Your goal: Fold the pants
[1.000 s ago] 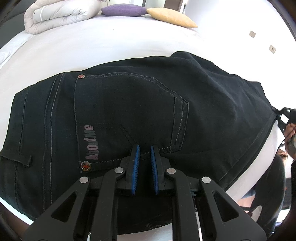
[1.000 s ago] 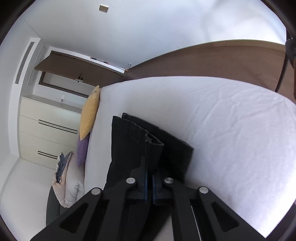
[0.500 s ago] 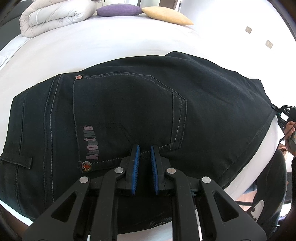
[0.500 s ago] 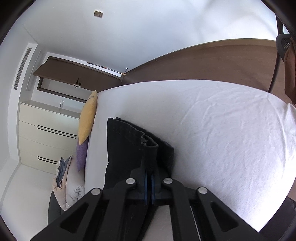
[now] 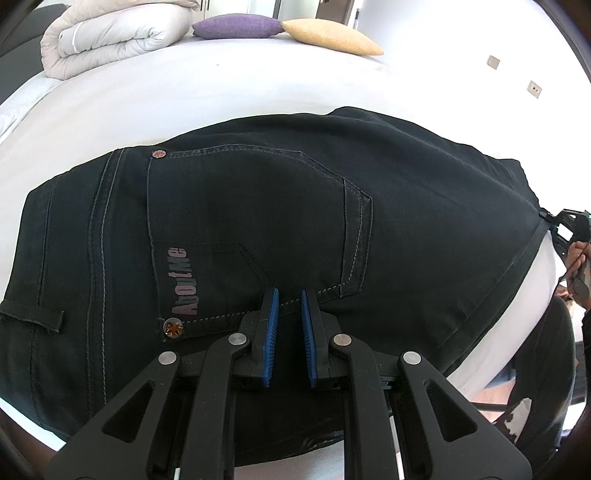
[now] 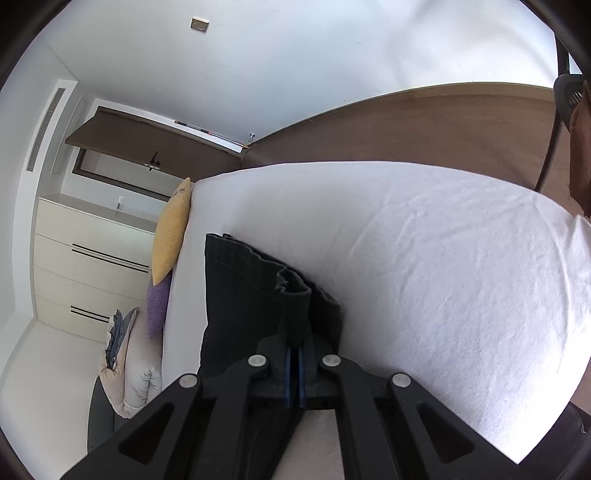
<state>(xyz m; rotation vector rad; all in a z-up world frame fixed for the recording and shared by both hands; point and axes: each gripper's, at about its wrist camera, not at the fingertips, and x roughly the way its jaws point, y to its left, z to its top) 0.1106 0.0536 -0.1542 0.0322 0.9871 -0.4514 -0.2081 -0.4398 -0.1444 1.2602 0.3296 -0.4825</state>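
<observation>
Nearby, folded duvet, purple cushion, yellow cushion

Both the left gripper and the right gripper are black linkages with silver rivets and ribbed blue pads.

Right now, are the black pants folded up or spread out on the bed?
Partly folded. The pants lie doubled lengthwise on the bed, one back pocket up, and both leg hems are stacked together.
</observation>
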